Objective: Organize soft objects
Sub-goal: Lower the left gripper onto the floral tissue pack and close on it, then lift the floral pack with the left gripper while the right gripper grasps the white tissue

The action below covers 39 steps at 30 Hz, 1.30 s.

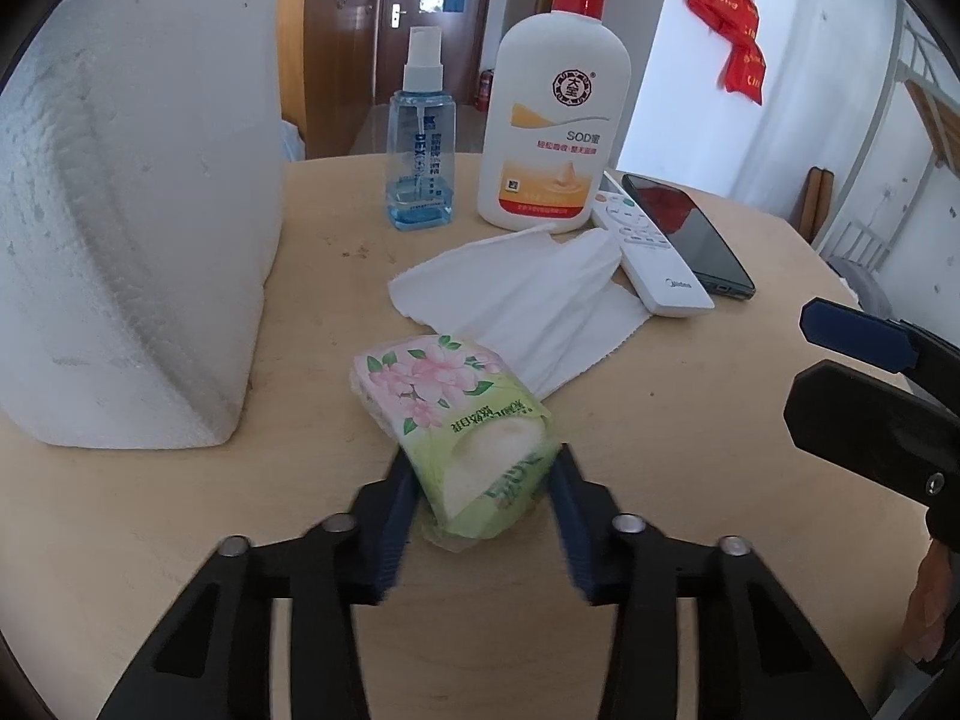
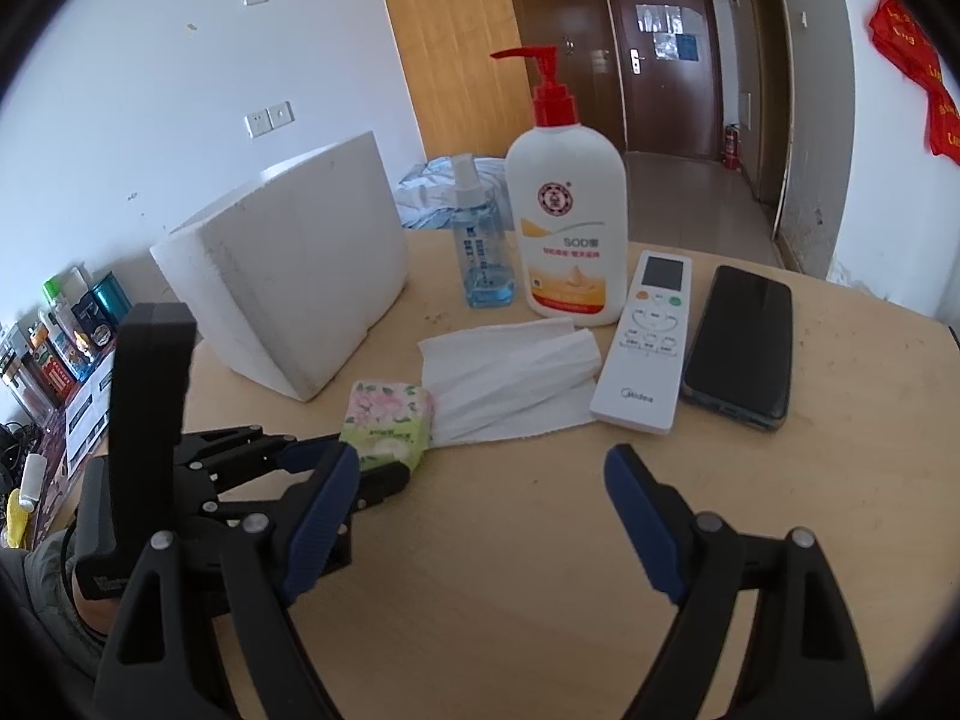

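A small tissue pack (image 1: 456, 420) with pink flowers on green wrap lies on the round wooden table (image 1: 150, 510). My left gripper (image 1: 483, 462) has its blue pads against both sides of the pack's near end, shut on it. From the right wrist view the same pack (image 2: 390, 420) shows at the tips of the left gripper. A loose white tissue sheet (image 1: 534, 300) lies crumpled flat just beyond the pack, its near corner touching it. My right gripper (image 2: 480, 456) hovers open over bare table, right of the pack, with nothing between its fingers.
A big white foam block (image 1: 132, 210) stands at the left. Behind the tissue sheet are a blue spray bottle (image 1: 420, 162) and a white lotion bottle (image 1: 555, 138) with a red pump. A white remote (image 1: 648, 246) and a dark phone (image 1: 690, 234) lie to the right.
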{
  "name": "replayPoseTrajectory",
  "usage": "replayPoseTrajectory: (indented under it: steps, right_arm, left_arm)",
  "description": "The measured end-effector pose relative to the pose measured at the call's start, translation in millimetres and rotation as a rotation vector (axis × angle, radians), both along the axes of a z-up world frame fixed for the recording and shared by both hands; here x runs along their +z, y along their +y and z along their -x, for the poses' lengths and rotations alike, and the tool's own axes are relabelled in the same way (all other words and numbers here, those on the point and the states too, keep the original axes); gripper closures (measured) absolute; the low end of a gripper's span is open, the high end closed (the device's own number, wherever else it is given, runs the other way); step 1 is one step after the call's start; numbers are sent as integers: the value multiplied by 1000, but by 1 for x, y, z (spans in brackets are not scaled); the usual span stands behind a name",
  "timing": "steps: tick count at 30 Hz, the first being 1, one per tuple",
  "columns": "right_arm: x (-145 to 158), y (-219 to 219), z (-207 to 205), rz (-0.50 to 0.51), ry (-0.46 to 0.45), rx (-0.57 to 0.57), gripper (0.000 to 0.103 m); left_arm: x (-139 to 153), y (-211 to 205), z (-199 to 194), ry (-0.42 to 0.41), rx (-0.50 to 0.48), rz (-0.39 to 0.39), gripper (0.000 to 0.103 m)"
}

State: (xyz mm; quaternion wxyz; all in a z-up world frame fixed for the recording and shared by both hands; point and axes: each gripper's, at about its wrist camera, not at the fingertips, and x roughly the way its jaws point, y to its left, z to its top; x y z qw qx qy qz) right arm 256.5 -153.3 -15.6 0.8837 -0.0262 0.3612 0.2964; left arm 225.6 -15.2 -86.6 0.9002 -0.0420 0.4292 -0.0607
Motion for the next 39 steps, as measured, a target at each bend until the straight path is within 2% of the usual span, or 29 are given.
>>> replayPoseTrajectory:
  steps: [5, 8, 19, 39]
  right_arm:
    - [-2, 1, 0, 4, 9, 4, 16]
    - [-4, 2, 0, 5, 12, 8, 16]
    - [-3, 13, 0, 15, 7, 25, 16]
    - [-16, 56, -24, 119, -5, 43, 16]
  left_arm:
    - [4, 1, 4, -27, -10, 3, 79]
    - [10, 0, 9, -60, -16, -9, 81]
    - [28, 3, 28, -138, -17, -24, 82]
    - [35, 28, 45, -158, 19, -18, 82]
